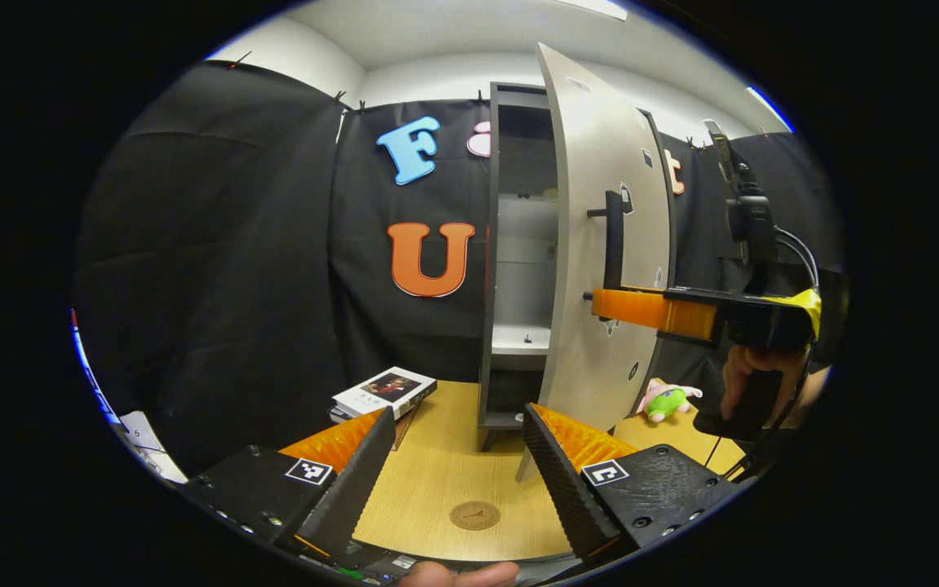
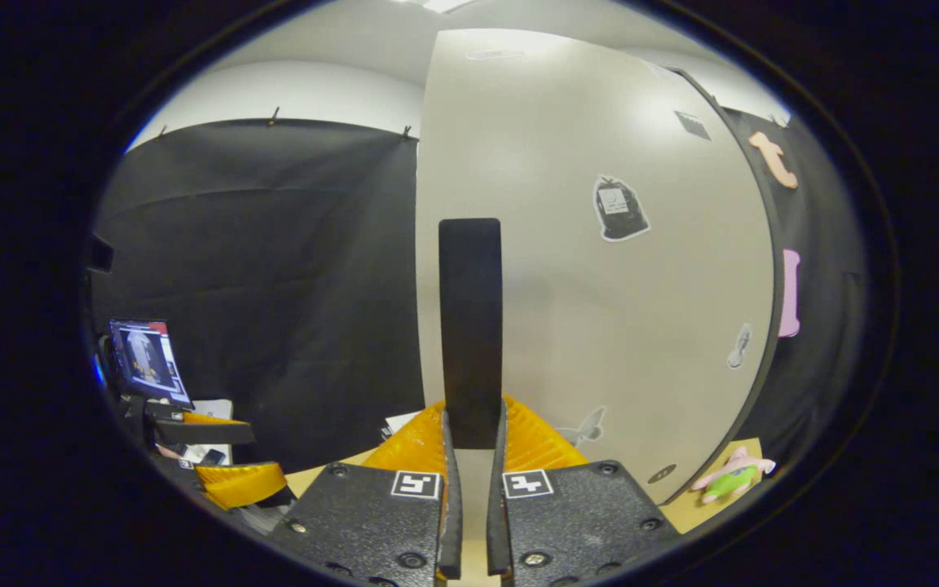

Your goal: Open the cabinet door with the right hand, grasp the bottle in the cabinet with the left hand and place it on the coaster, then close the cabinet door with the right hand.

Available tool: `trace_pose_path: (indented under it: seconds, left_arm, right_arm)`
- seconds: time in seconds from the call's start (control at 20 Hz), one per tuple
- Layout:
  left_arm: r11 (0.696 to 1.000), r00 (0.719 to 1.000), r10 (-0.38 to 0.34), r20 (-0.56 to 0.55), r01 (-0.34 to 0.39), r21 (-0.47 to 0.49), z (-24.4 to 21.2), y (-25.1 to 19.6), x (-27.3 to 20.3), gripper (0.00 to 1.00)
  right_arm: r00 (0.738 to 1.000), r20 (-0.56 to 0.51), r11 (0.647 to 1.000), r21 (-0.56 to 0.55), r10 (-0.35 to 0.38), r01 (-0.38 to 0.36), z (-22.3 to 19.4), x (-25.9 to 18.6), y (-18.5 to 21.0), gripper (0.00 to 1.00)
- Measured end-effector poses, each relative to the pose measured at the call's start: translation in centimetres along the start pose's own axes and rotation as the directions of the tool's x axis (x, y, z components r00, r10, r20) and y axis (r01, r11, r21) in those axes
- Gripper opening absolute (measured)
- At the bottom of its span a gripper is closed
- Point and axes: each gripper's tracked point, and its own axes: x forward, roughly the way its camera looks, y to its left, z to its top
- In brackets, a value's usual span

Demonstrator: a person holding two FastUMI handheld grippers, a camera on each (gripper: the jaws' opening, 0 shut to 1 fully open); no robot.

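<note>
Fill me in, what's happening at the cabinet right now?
The right gripper is shut on the black door handle, with the cabinet door swung partly open. The left gripper hangs open over the table, pointed at the cabinet. The coaster lies bare on the table just ahead of it. I can't make out the bottle on the visible shelves. A book and a plush toy sit beside the cabinet.
</note>
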Motion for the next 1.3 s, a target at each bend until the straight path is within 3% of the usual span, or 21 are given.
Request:
trace_pose_path:
  seconds: [0.25,0.75,1.3]
  left_arm:
    - [0.998,0.998,-0.062,-0.002,0.062,0.022,0.1,-2.2,1.1,0.95]
    - [0.983,0.984,-0.180,0.011,0.180,0.037,0.8,-6.0,5.6,0.95]
    - [0.962,0.961,-0.268,0.063,0.264,0.064,3.5,-11.6,15.2,0.95]
  right_arm:
    - [0.999,-0.036,1.000,0.025,0.018,-0.018,0.0,-3.5,-0.5,0.15]
    - [0.997,-0.066,0.998,0.042,-0.050,0.053,-1.0,-9.6,-2.2,0.15]
    - [0.988,-0.091,0.985,0.105,-0.125,0.134,-2.3,-14.2,-4.3,0.13]
